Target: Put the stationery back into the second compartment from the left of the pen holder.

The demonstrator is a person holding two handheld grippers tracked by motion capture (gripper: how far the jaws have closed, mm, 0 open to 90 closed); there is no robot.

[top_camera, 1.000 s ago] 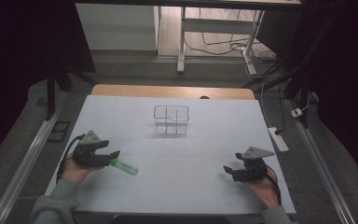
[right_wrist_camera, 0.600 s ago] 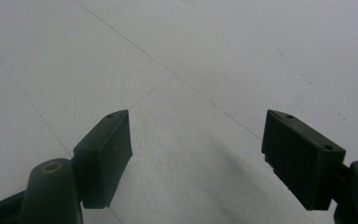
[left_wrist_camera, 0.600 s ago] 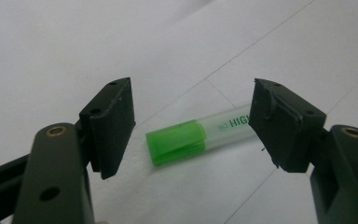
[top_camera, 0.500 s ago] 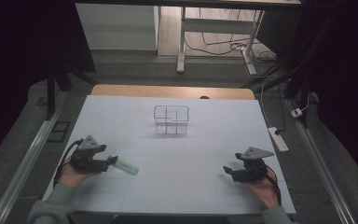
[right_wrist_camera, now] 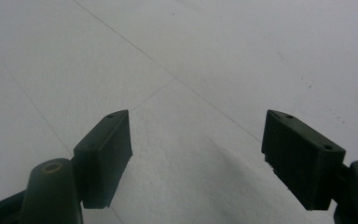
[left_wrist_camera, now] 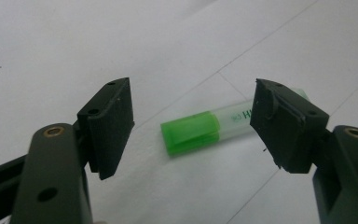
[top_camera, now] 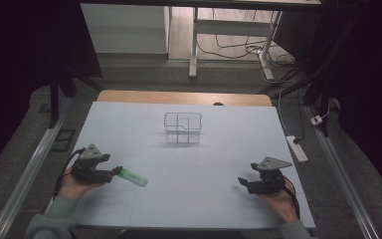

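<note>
A green highlighter (top_camera: 132,176) lies flat on the white table (top_camera: 189,199), at the front left. My left gripper (top_camera: 110,172) is open just left of it, jaws pointing at its green cap. In the left gripper view the highlighter (left_wrist_camera: 200,131) lies between and a little beyond the two black jaws, and the left gripper (left_wrist_camera: 193,121) holds nothing. My right gripper (top_camera: 242,181) rests open near the front right of the table. The right gripper (right_wrist_camera: 196,149) has only bare table between its jaws.
A small clear box with compartments (top_camera: 182,127) stands at the middle of the table, toward the far side. A wooden strip (top_camera: 184,97) borders the far edge. A power strip (top_camera: 297,148) lies off the table's right edge. Metal rails run along both sides.
My left gripper has pulled back toward the front left, away from the highlighter, which stays where it lay. The right gripper has not moved.
</note>
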